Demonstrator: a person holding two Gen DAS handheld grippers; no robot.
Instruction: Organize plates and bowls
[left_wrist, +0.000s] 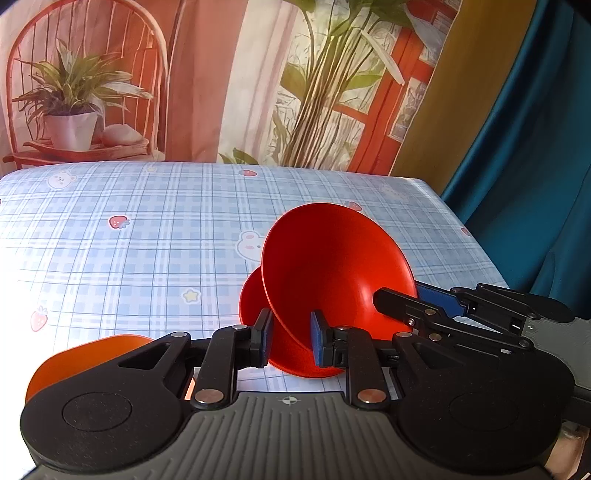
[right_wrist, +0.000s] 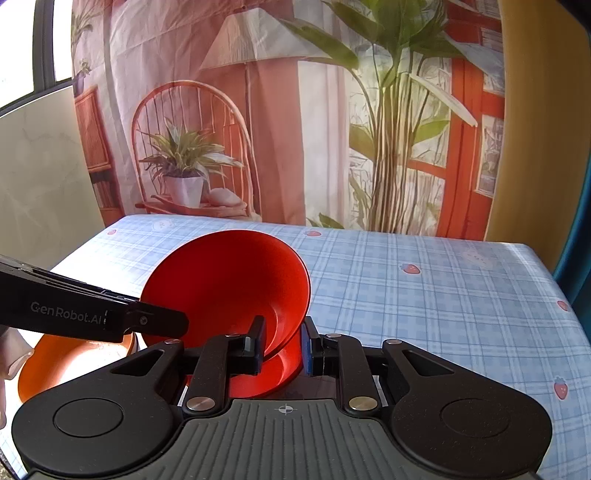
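Surface (left_wrist: 147, 229): lying under a pale blue plaid cloth printed with strawberries, bears and stars, strong sunlight washing out its left part in the left wrist view. A printed backdrop (right_wrist: 258, 110) is hanging behind it, showing a rattan chair, a potted plant, a lamp and a red-framed window. A mustard curtain (left_wrist: 461, 92) and a teal curtain (left_wrist: 535, 166) are hanging at the right; a pale panel (right_wrist: 40, 166) and a window edge are showing at far left in the right wrist view.

Red bowl (left_wrist: 332, 266): being held tilted on edge above the near part of the surface, its opening facing the right side, its foot toward the left.

Left tongs (left_wrist: 291, 339): clamping on the bowl's near rim, pads pressing both sides of the wall.

Right tongs (right_wrist: 282, 345): likewise clamping on the bowl's rim from the other side.

Orange bowl (right_wrist: 74, 358): sitting upright on the surface, just left of the red one, partly hidden by the tongs.
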